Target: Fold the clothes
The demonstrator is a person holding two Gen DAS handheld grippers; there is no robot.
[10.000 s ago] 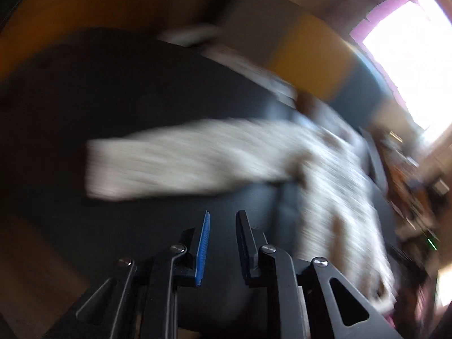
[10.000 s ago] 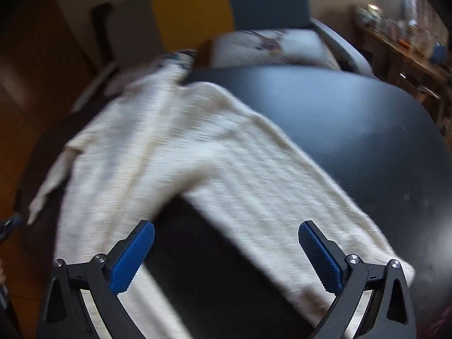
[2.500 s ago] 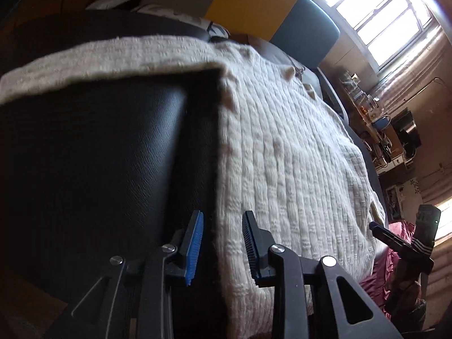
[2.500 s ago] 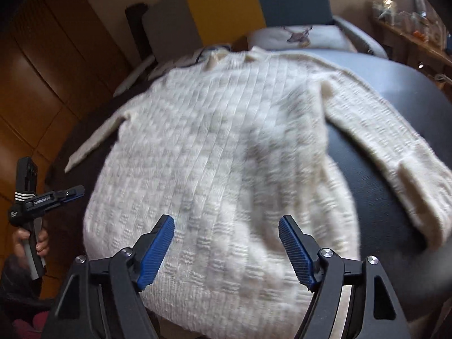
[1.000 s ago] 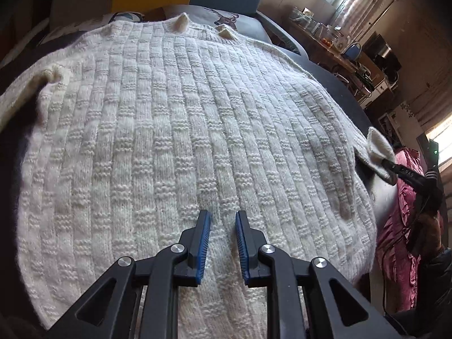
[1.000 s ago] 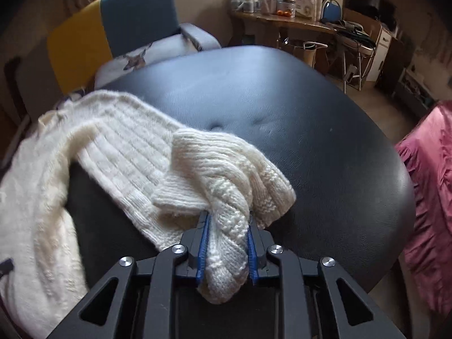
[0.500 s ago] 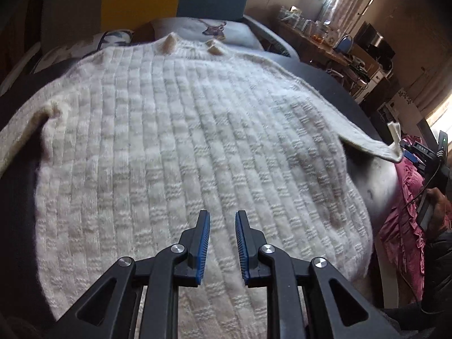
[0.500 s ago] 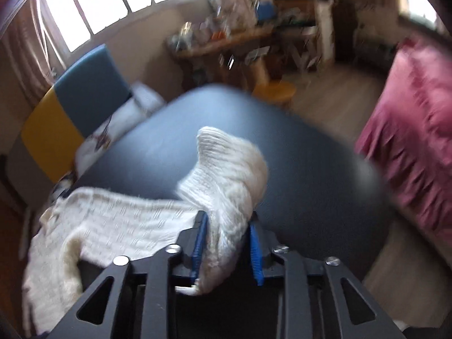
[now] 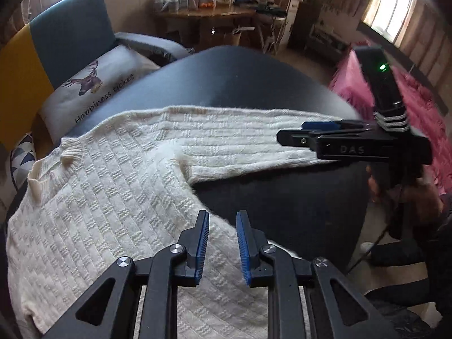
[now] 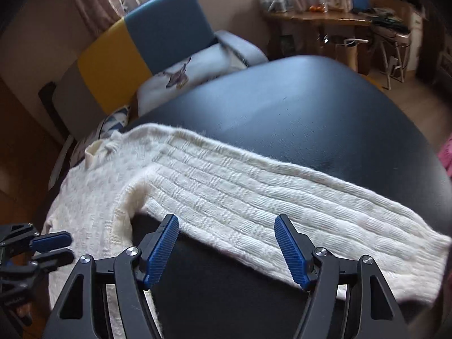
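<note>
cream sweater (image 10: 226, 197) flat on black table (image 10: 325, 118), right gripper (image 10: 227, 248) wide open, left gripper (image 9: 221, 243) slightly open, both empty

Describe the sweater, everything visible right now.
The sweater is a cream, chunky knit with a ribbed block pattern and a ribbed collar at its far end. It lies flat on the dark padded table, body spread toward the left, one sleeve stretched straight out to the right, cuff near the table edge. The right gripper hovers over that sleeve with jaws open, gripping nothing. The left gripper sits over the body, jaws narrowly apart and empty.
</note>
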